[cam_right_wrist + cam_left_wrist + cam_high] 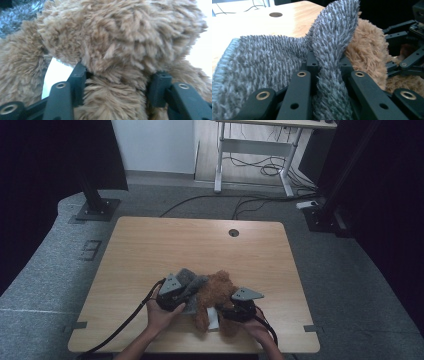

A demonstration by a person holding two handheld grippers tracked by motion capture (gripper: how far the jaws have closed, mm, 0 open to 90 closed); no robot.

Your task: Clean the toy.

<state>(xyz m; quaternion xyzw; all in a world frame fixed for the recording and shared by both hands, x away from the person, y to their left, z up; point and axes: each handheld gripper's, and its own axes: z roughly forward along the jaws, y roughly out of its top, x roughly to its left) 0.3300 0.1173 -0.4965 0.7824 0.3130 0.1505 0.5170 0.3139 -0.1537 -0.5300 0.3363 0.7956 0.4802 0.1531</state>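
Near the front edge of the wooden table (pixel 150 245), my left gripper (pixel 325 75) was clamped tight on a fuzzy grey knitted cloth (pixel 269 57). My right gripper (pixel 117 87) had its jaws part-way apart astride the fluffy brown teddy bear (pixel 120 37), pads against its fur; the cloth lay touching the bear.

- No text, label, brand, number or sign could be read anywhere in the three views.
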